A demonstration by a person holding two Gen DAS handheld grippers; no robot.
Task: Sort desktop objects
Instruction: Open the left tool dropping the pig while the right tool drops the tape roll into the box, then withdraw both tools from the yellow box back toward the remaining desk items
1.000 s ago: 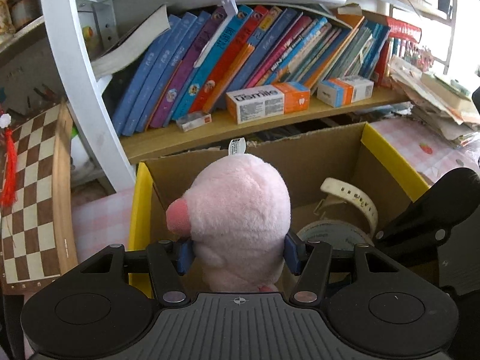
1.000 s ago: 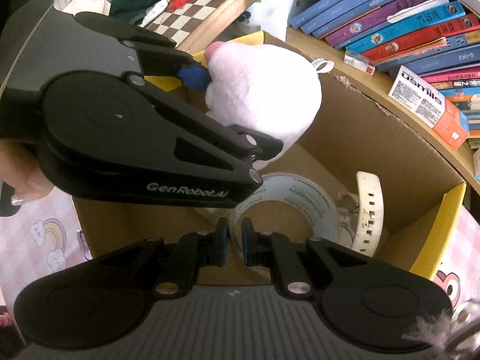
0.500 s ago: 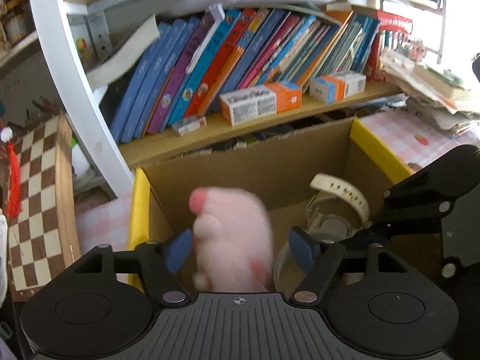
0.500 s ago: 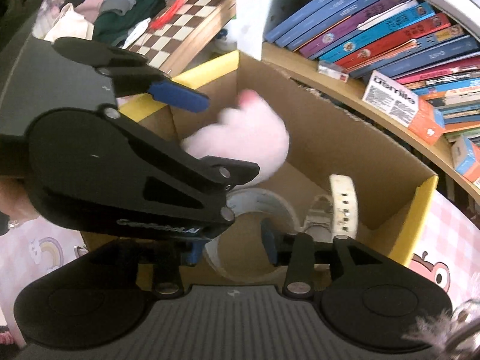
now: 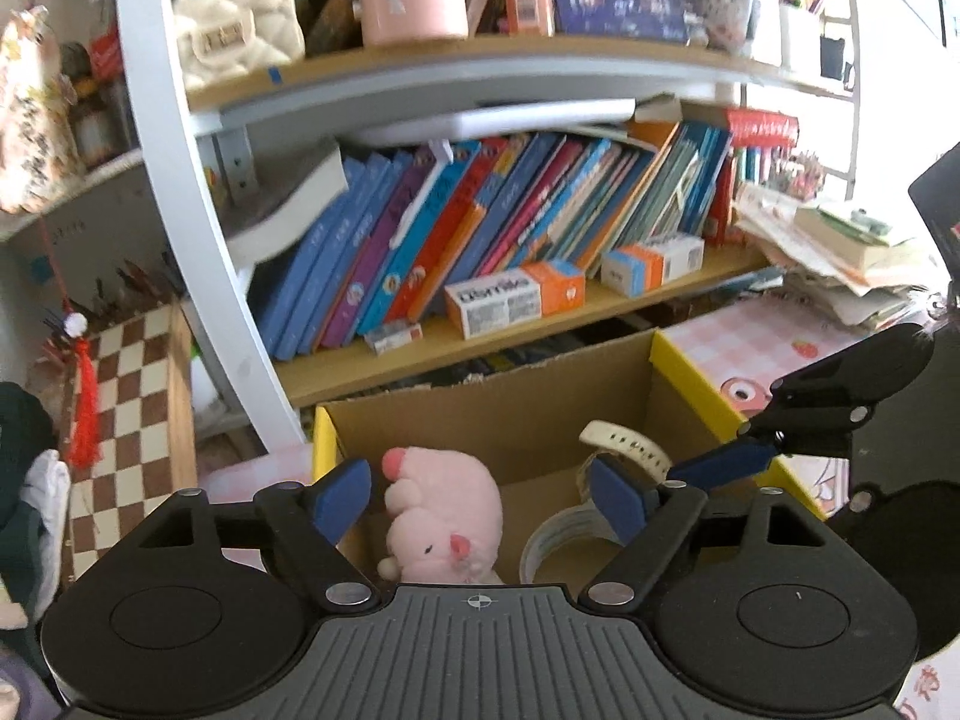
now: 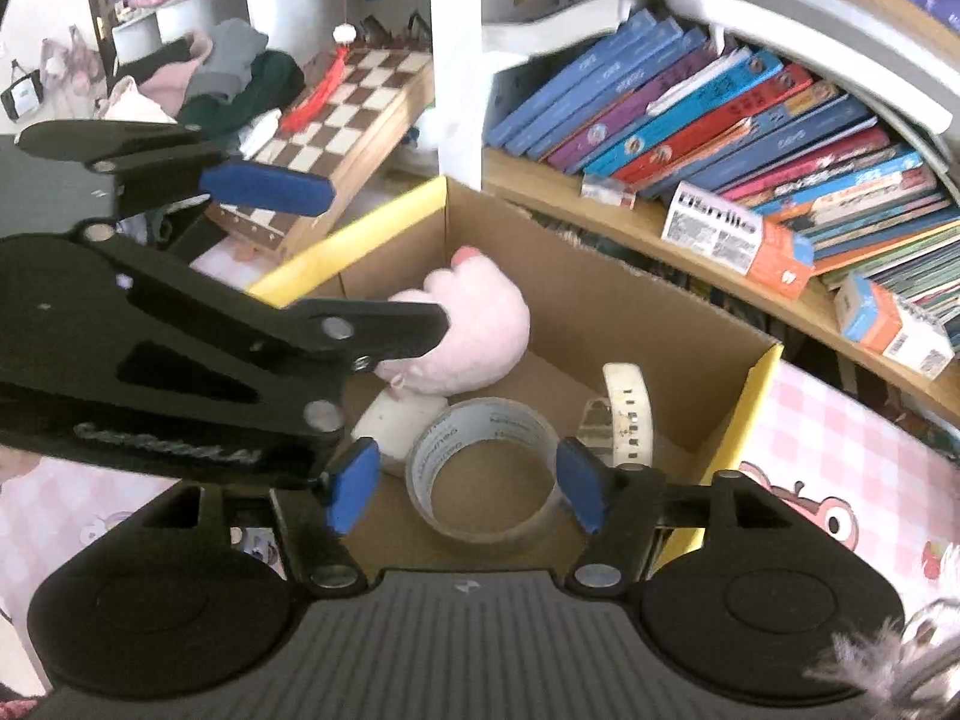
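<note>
- The left claw [image 5: 480, 495] hangs above the cardboard box [image 5: 522, 414] with its blue pads spread wide and nothing between them; the pink plush toy [image 5: 447, 516] lies below it on the box floor, on its side against the left wall.
- The right claw [image 6: 465, 489] is likewise wide apart and empty, poised over the roll of clear tape [image 6: 486, 468], which lies flat in the box beside a white watch strap [image 6: 627, 417].
- Both claws being spread over the box fits a release: the toy and the tape rest on their own, gathered in one container as the sorting asks.
- A second ago the left claw gripped the toy high above the box rim; half a second ago the toy was a blur between parting pads. Now it has settled lower and tipped over.
- The right claw was pinched on the tape's rim a second ago and has since opened and drawn back, the tape left lying flat.
- The bookshelf [image 5: 540, 300] behind the box shows more fully now, the left camera having risen.
</note>
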